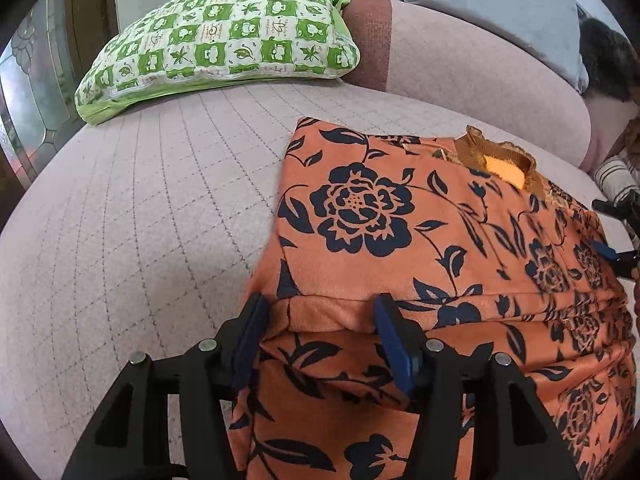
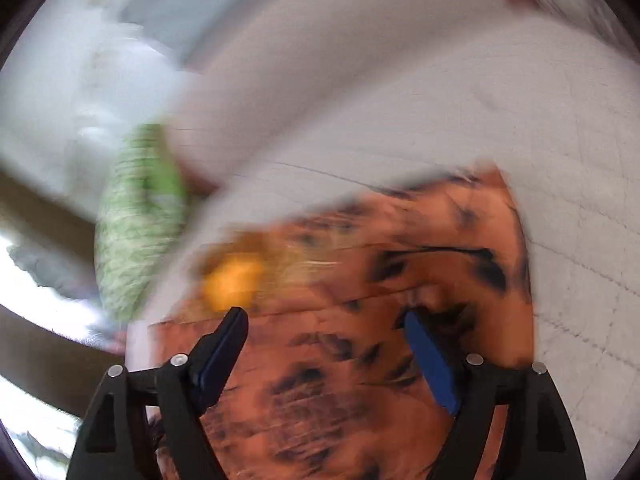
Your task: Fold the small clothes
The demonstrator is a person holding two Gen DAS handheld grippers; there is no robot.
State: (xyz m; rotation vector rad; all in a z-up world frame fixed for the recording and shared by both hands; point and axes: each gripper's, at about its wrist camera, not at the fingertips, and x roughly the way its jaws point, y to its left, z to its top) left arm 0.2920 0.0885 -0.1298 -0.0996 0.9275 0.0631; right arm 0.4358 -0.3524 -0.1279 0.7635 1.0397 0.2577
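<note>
An orange garment [image 1: 400,240] with a dark flower print lies folded on the pink quilted seat [image 1: 140,220]. Its brown collar [image 1: 496,156] points to the back. My left gripper [image 1: 320,312] straddles the near folded edge; the blue pads stand apart, with cloth between them but not pinched. My right gripper [image 1: 600,226] shows at the garment's right edge. In the blurred right wrist view the right gripper [image 2: 324,316] hovers wide open over the garment [image 2: 360,380], with nothing held, and the collar [image 2: 236,280] is just ahead of its left finger.
A green checked pillow [image 1: 216,40] rests at the back left of the seat. The pink backrest [image 1: 460,60] and a grey cushion [image 1: 500,4] run behind. A person's striped sleeve [image 1: 616,172] is at the far right. A glass door [image 1: 32,100] stands on the left.
</note>
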